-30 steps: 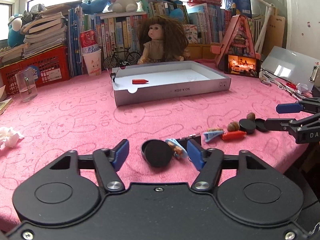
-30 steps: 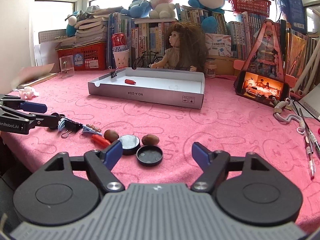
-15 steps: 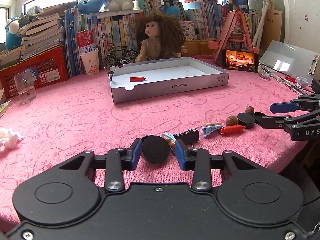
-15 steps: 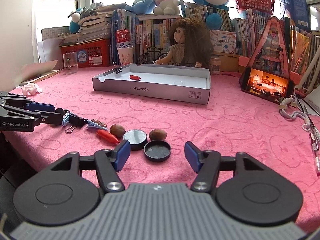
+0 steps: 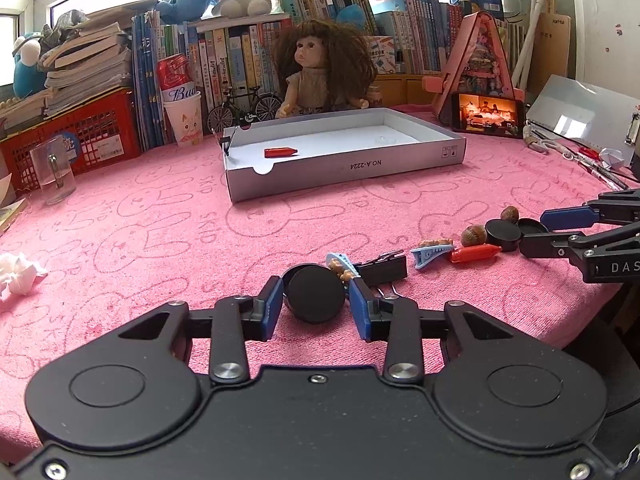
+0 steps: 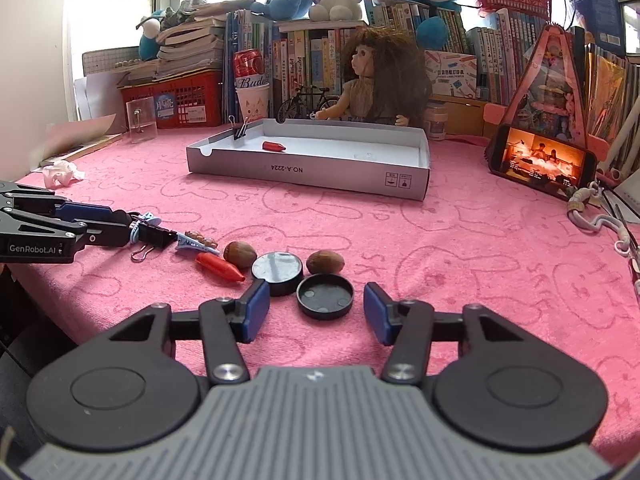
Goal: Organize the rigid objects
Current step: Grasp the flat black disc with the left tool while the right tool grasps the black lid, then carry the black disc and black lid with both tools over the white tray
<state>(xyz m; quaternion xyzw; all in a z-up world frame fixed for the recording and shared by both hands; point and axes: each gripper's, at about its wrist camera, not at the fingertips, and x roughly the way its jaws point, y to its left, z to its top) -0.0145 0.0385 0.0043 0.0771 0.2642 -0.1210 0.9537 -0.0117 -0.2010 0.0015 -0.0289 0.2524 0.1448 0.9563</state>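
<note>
Your left gripper [image 5: 315, 307] pinches the black disc [image 5: 316, 298] at lower centre; your right gripper [image 6: 313, 311] is spread around the black cap [image 6: 325, 295].

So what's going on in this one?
A person is sorting small items on a pink cloth into a white box. The left tool has closed on a black round cap. The right tool sits open around another black cap. A red crayon already lies in the box.

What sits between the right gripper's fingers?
In the right wrist view, an upturned black cap lies on the cloth between the open right gripper fingers, untouched.
</note>
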